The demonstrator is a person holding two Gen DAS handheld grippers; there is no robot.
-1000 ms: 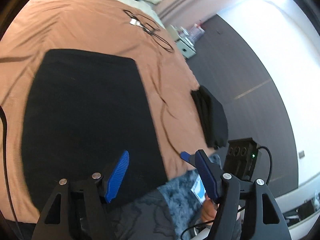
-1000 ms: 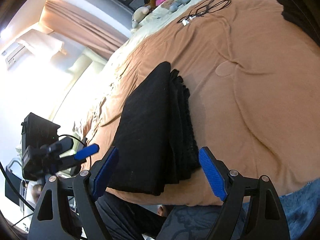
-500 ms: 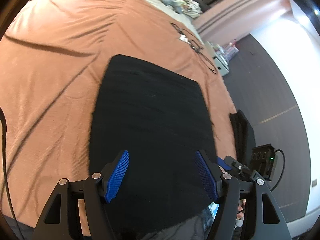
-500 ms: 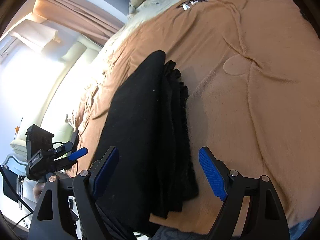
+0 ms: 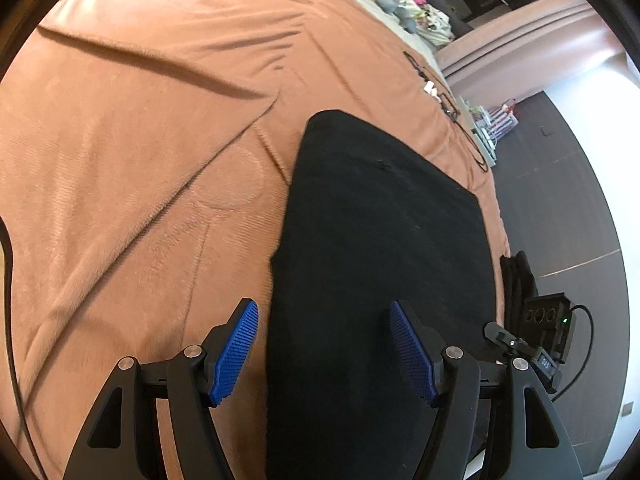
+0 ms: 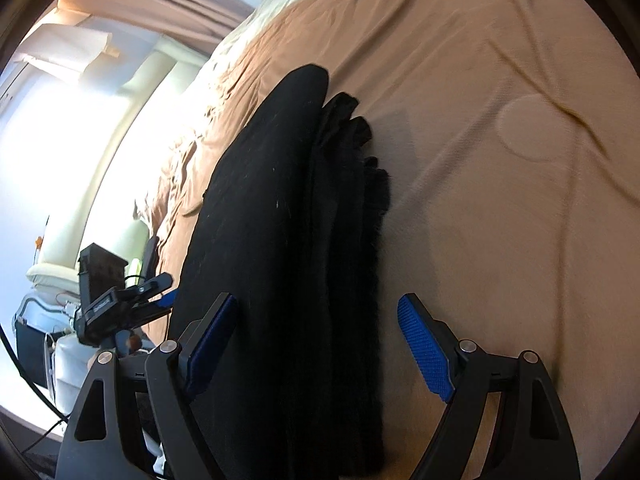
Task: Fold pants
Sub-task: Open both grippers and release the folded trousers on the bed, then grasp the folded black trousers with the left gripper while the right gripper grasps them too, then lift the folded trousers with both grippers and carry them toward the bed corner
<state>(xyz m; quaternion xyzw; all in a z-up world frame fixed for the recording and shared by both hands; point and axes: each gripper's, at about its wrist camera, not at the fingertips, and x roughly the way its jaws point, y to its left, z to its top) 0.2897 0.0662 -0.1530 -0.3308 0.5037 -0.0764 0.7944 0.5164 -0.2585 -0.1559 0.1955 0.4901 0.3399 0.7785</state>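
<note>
Pants (image 5: 380,248) larger in both views than before, wide-spread fingers (image 5: 236,344) of each gripper empty.

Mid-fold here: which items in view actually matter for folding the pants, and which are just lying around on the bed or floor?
For the job:
black pants
left gripper, open
right gripper, open
brown blanket they lie on

Just lying about:
black cables
second dark garment at the bed edge
stuffed toys
</note>
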